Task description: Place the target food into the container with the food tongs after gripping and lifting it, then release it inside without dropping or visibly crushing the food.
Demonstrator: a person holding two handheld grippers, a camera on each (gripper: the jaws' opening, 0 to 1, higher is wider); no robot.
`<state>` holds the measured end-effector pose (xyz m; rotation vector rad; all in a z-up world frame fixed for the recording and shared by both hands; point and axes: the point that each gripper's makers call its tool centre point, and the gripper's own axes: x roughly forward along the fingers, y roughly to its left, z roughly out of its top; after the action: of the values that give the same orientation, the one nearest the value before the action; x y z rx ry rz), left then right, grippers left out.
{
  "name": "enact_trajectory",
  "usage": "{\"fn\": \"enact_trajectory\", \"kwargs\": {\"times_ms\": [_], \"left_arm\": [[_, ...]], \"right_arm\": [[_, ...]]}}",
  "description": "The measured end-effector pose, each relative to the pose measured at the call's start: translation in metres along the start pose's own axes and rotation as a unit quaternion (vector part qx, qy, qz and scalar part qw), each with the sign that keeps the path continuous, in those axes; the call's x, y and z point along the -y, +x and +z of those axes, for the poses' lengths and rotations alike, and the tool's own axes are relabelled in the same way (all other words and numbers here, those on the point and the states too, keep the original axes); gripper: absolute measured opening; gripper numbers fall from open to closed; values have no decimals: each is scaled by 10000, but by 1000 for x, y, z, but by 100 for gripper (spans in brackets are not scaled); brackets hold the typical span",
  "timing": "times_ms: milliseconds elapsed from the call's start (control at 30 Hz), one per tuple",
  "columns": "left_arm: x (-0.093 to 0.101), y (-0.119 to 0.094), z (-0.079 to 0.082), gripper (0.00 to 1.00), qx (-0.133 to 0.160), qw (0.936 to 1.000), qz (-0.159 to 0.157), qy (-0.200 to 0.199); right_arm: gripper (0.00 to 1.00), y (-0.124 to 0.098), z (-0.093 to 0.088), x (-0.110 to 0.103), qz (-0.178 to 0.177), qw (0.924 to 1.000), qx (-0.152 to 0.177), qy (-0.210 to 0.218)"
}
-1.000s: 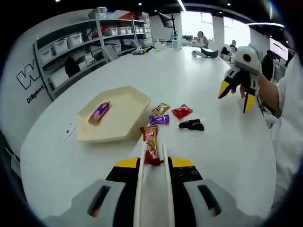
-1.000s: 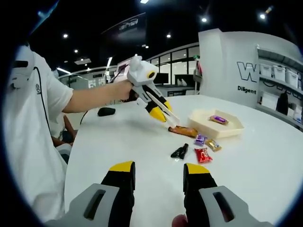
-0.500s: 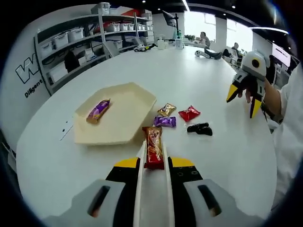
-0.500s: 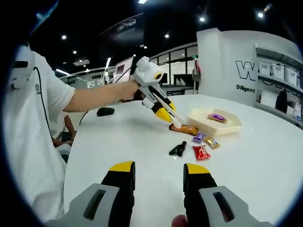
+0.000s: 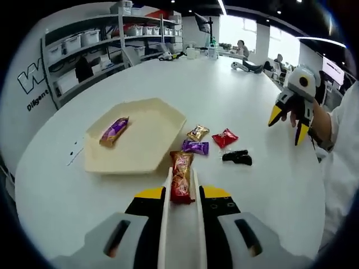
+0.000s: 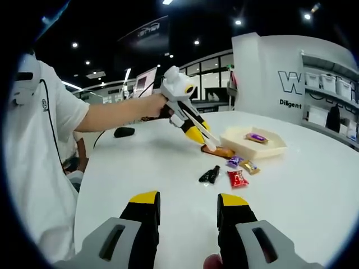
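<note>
Left gripper view, from the left: my beige tray [image 5: 147, 158] already holds one purple-wrapped snack [image 5: 114, 131]. My left gripper [image 5: 180, 185] — its white tongs pinched on the orange snack bar [image 5: 181, 175] — hangs just beside the tray; carrying over and releasing remain. My right gripper [image 6: 185, 212] waits, jaws apart, empty.

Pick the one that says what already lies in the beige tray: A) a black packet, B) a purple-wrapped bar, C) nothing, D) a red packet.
B: a purple-wrapped bar lies alone in the tray, while the red packet and the black packet sit on the table outside it.
</note>
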<state>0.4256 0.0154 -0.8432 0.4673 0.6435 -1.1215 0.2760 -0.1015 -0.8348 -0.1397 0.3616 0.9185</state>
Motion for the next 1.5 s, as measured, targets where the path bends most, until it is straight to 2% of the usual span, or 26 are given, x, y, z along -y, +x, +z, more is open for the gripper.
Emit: {"fn": "enact_trajectory", "kwargs": {"times_ms": [633,1000,1167,1500], "left_arm": [[-4,10,-8,21,-113,9999,-93,-63],[-3,10,-8,20,-64,9997,-231,-80],[1,6,-10,20,-128,9994,-306,-72],[3,-12,7,20,46,9992,-391,-50]], "right_arm": [[36,-1,1,1,-17,10000,-13,4],[35,-1,1,2,-14,10000,-11,2],[35,-1,0,2,-23,10000,-19,19],[35,-2,1,1,-14,10000,11,26]]}}
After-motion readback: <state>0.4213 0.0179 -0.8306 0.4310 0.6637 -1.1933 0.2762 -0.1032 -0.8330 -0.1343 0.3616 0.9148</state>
